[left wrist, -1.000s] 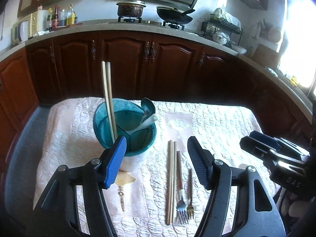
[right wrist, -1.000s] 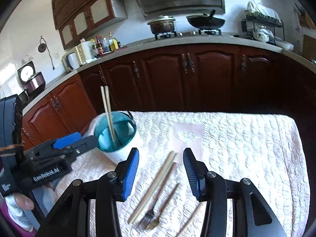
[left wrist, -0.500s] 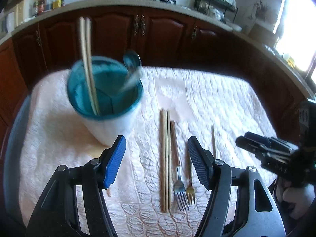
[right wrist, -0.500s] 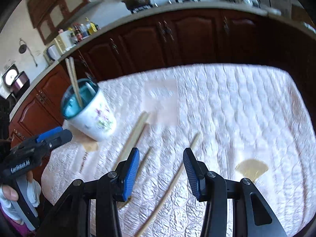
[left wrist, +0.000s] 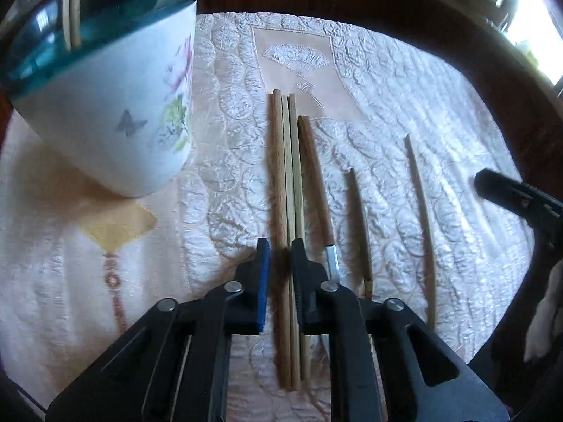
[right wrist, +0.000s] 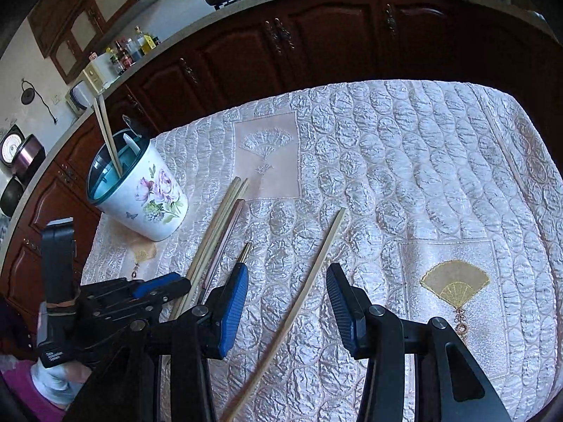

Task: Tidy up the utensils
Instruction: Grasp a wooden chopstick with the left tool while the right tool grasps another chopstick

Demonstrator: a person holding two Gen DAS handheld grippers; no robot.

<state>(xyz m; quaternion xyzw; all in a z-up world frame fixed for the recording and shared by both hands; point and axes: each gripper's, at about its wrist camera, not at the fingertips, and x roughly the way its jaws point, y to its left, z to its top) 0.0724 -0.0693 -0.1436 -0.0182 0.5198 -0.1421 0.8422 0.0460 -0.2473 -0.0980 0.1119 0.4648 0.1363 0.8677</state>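
Chopsticks [left wrist: 286, 190] lie between the narrowed left tongs [left wrist: 280, 251].
Right tongs [right wrist: 286, 281] gape wide over a lone stick [right wrist: 309, 263] on the quilted surface [right wrist: 404, 161]; beyond stands the cup [right wrist: 140, 193], likely their destination.

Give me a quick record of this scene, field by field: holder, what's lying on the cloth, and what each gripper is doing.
holder: floral cup, upright, with chopsticks standing in it
on cloth: chopstick pair, two forks, single chopstick
left gripper: closed around the chopstick pair
right gripper: open, over the single chopstick
surface: quilted cloth
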